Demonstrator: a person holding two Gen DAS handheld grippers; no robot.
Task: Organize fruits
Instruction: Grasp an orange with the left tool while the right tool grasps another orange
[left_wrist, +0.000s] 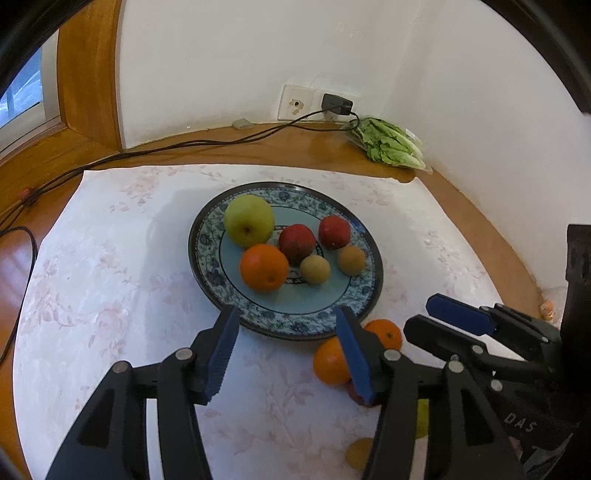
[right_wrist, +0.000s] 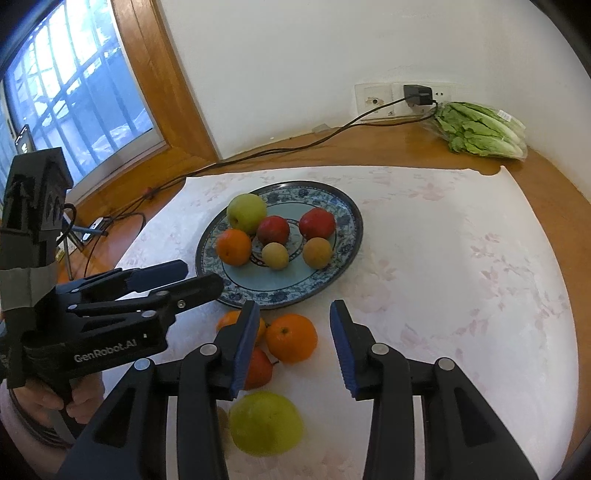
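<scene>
1. The blue-patterned plate (left_wrist: 207, 254) sits mid-frame in both views on a pale floral cloth (left_wrist: 110, 295) covering the wooden bench (left_wrist: 303, 144).
2. On the plate lie a green apple (left_wrist: 249, 220), two red apples (left_wrist: 297, 243), one orange (left_wrist: 264, 267) and two small tan fruits (left_wrist: 314, 269), all close together.
3. The left tongs (left_wrist: 286, 354) hang at the bottom of the left wrist view, jaws parted over the plate's near rim with nothing between the blue pads.
4. The right tongs (right_wrist: 293, 345) stand partly open at the bottom of the right wrist view, gripping nothing.
5. Loose fruit lies on the cloth just below the plate: an orange (right_wrist: 291, 338) between the right tongs' fingers but not touched, a second orange (right_wrist: 229, 321) and a red apple (right_wrist: 260, 371) partly behind the left finger, and a green apple (right_wrist: 266, 422) lowest in frame.
6. Bagged lettuce (right_wrist: 480, 127) rests at the upper right by the wall socket (right_wrist: 376, 99).
</scene>
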